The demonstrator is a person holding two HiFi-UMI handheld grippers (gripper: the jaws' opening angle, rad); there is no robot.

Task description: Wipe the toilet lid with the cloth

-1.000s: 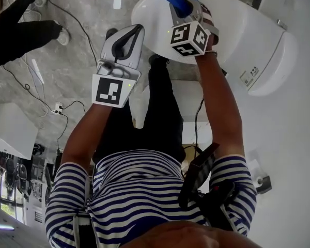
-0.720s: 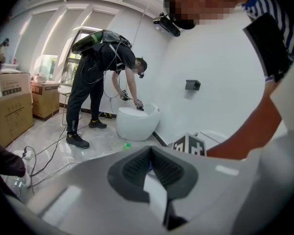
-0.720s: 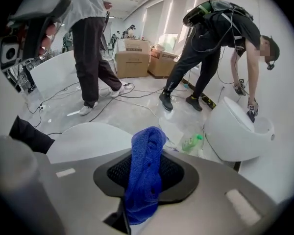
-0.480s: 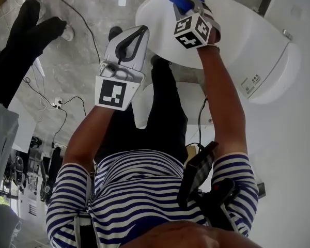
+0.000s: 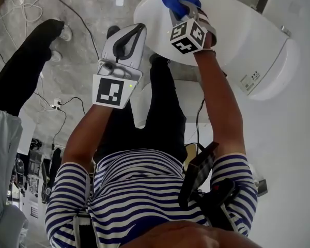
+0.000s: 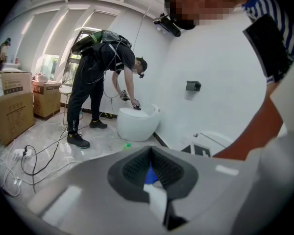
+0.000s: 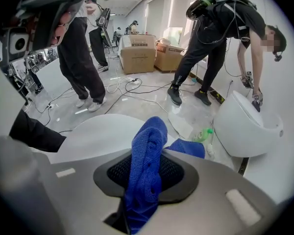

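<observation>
Our right gripper is clamped on the cloth, a blue terry towel pinched in a bunch between the jaws, with one fold standing up past the tips and another lobe spilling to the side. It sits over the toilet lid, at the lid's rounded front end; we cannot tell whether the fabric is pressed against the surface or just above it.

We judge the cloth soft, light and limp: it will drape and fold rather than push back, so the loose part ahead of the jaws has to be laid flat on the lid for the wipe to bite. The grip in the middle of the bunch looks deep enough not to slip out. The lid is smooth, glossy and gently domed, so the cloth should glide easily and we must follow the curve toward the edges.

Our left gripper hangs off the lid's front edge, above the floor, jaws together and holding nothing. Cables trail across the floor, and another person's leg stands near.
</observation>
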